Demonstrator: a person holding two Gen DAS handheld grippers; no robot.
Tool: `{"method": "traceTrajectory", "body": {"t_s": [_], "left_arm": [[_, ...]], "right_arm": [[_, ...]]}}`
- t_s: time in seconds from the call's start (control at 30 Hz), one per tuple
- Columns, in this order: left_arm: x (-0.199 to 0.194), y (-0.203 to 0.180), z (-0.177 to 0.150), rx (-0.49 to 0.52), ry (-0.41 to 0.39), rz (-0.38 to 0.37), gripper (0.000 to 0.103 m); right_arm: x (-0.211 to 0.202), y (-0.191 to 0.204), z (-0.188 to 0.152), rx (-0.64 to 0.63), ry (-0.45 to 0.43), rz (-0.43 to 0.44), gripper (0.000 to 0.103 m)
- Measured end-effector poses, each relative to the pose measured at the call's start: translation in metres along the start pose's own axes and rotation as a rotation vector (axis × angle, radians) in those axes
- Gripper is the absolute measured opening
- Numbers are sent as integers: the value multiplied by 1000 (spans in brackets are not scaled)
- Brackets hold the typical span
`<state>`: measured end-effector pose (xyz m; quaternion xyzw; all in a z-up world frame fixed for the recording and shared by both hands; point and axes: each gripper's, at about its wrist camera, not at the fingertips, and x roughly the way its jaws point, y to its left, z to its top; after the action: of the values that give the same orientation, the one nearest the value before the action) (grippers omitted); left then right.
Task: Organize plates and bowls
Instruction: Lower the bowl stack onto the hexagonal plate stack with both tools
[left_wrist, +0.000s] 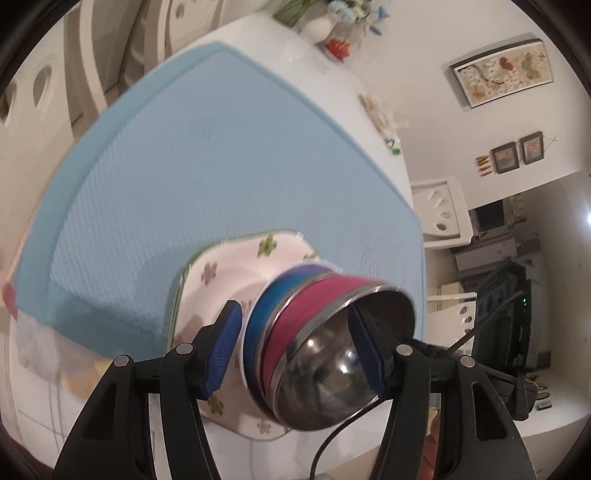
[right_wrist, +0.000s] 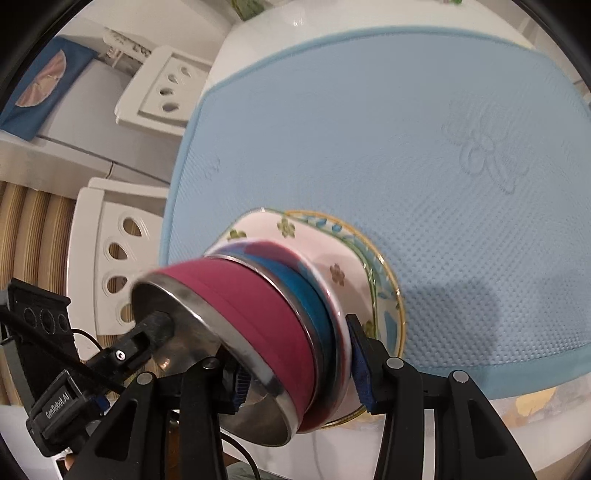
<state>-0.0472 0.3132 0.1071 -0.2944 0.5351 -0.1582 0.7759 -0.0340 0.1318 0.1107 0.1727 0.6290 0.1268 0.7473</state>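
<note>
A stack of dishes is held tilted over the near edge of a blue mat (left_wrist: 207, 162). On top is a steel bowl with a magenta band (left_wrist: 325, 295), nested in a blue-banded bowl (left_wrist: 266, 317), on a white square plate with flowers (left_wrist: 229, 266). My left gripper (left_wrist: 295, 350) is shut on the stack, one finger inside the steel bowl. In the right wrist view my right gripper (right_wrist: 299, 373) is shut on the same stack: magenta bowl (right_wrist: 258, 306), blue bowl (right_wrist: 306, 291), flowered plate (right_wrist: 295, 229), with a yellow-rimmed round plate (right_wrist: 391, 295) beneath. The left gripper's finger (right_wrist: 155, 325) shows inside the bowl.
The mat (right_wrist: 406, 147) covers a white table. A vase and small ornaments (left_wrist: 332, 29) stand at the table's far end. White chairs (right_wrist: 118, 258) stand beside the table. Framed pictures (left_wrist: 502, 70) hang on the wall.
</note>
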Motion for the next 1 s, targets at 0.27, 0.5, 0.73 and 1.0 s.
{"method": "traceTrajectory", "body": {"t_s": [0.27, 0.5, 0.73, 1.0], "left_arm": [[19, -5, 7, 32, 23, 30, 57], [39, 9, 11, -13, 74, 72, 57], [36, 6, 2, 23, 108, 65, 57], [-10, -16, -14, 169, 36, 107, 58]], "right_arm": [[6, -2, 6, 1, -14, -1, 44], [20, -23, 9, 99, 43, 70, 48], [20, -23, 8, 97, 62, 51, 52], [-20, -10, -19, -61, -36, -47, 53]]}}
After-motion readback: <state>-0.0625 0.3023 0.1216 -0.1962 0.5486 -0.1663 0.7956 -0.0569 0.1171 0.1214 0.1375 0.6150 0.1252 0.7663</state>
